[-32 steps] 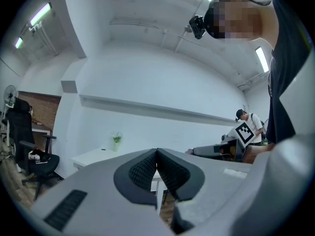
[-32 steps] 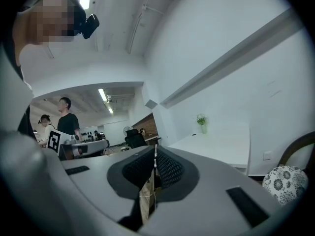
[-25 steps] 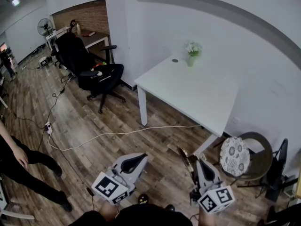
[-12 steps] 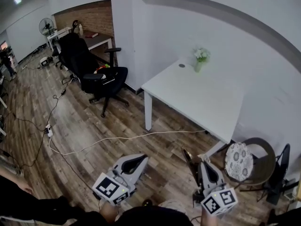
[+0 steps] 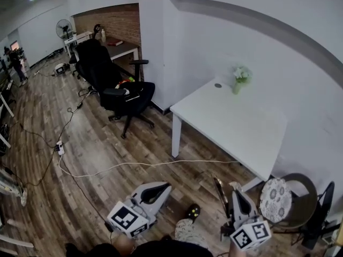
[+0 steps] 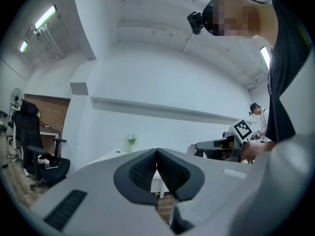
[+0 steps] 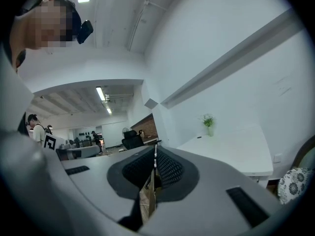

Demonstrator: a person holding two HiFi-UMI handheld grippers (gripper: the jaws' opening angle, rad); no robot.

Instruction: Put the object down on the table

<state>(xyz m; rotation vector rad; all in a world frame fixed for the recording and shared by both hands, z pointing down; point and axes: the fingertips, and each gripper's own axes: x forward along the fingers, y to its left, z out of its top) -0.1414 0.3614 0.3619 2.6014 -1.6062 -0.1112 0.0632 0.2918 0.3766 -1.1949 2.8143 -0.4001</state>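
Note:
The white table stands against the wall, ahead and to the right, with a small plant in a vase at its far corner. My right gripper is low at the bottom right, over the wooden floor and short of the table. It is shut on a thin flat brown object whose edge sticks out past the jaws. In the right gripper view that brown object is pinched between the pads. My left gripper is at the bottom left, shut with nothing seen in it.
A black office chair stands left of the table, with a desk behind it. A white cable runs across the floor. A chair with a round patterned cushion sits by the table's near right corner.
The head view has shifted, so the table and chair sit lower and further right. The person in black at the left edge has left the view. Both grippers hold their pose.

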